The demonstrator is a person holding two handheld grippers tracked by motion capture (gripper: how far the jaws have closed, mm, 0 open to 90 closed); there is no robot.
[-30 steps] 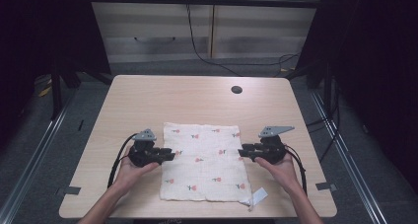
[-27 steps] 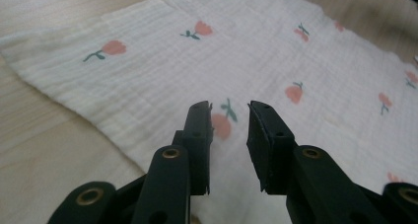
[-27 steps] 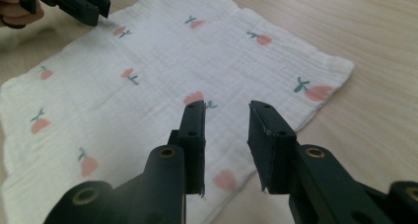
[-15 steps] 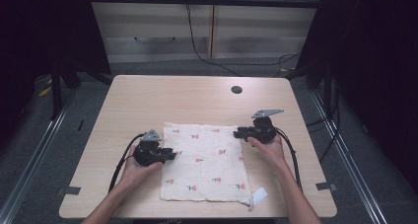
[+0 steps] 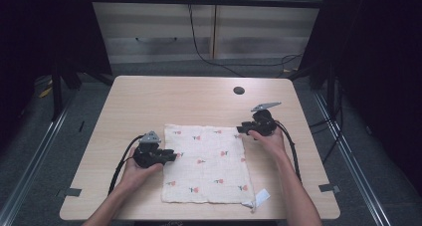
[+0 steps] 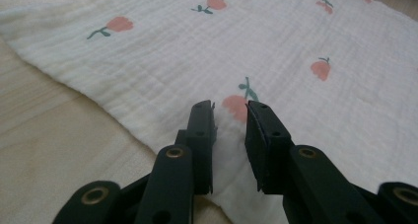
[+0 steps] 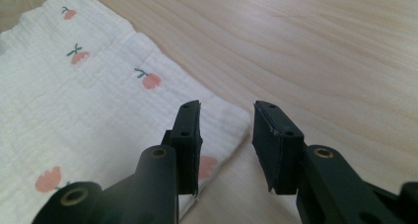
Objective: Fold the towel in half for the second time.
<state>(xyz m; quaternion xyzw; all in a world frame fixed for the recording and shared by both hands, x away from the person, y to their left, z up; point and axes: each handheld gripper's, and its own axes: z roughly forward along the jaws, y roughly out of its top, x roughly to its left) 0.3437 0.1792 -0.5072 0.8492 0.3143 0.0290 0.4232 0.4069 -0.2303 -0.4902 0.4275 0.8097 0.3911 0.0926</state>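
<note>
A white cloth [image 5: 209, 161] printed with small red flowers lies flat on the wooden table [image 5: 149, 101]. My left gripper [image 5: 172, 156] lies low at the cloth's left edge, pointing right. In the left gripper view its jaws [image 6: 230, 111] stand a narrow gap apart over the cloth [image 6: 296, 46], pinching nothing. My right gripper [image 5: 240, 129] is at the cloth's far right corner. Its jaws [image 7: 226, 110] have just been opening, and the cloth's corner [image 7: 231, 123] lies beneath the gap with the pads off it.
A white tag [image 5: 261, 197] sticks out at the cloth's near right corner. A dark round hole [image 5: 239, 90] is in the table near its far edge. Black cables [image 5: 293, 146] trail from both grippers. Bare wood surrounds the cloth.
My right gripper has moved away from the person along the cloth's right edge, from its middle to the far right corner. The left gripper has stayed in place.
</note>
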